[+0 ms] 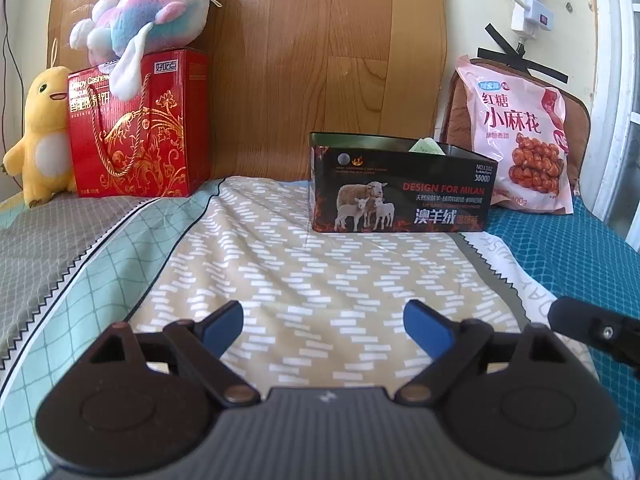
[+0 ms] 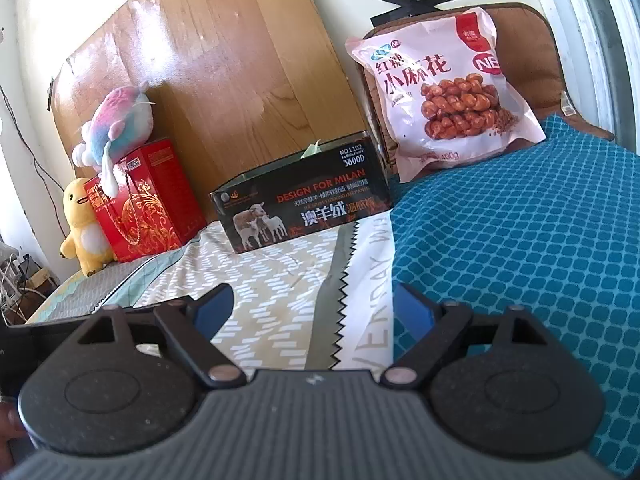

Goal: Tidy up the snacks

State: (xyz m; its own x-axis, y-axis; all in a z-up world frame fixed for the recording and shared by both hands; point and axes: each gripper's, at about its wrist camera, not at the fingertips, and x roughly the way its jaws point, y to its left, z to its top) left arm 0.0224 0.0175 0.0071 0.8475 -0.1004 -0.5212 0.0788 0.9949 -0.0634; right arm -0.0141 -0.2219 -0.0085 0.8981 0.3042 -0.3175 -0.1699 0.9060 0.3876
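A black open-top box with sheep pictures (image 1: 400, 196) (image 2: 304, 204) stands on the bed ahead of both grippers; a green packet (image 1: 428, 146) pokes out of its top. A pink bag of twisted dough snacks (image 1: 524, 136) (image 2: 444, 92) leans on a brown cushion (image 2: 520, 32) to the box's right. A red cashew gift box (image 1: 140, 128) (image 2: 148, 200) stands at the left. My left gripper (image 1: 323, 326) is open and empty, low over the patterned bedspread. My right gripper (image 2: 310, 308) is open and empty, to its right, with part of it showing in the left wrist view (image 1: 592, 328).
A pastel plush fish (image 1: 148, 20) (image 2: 116, 128) lies on the red box, and a yellow plush duck (image 1: 40, 136) (image 2: 84, 228) stands beside it. A wooden board (image 1: 320, 60) backs the bed. A teal blanket (image 2: 520, 240) covers the right side. A power strip (image 1: 532, 0) hangs on the wall.
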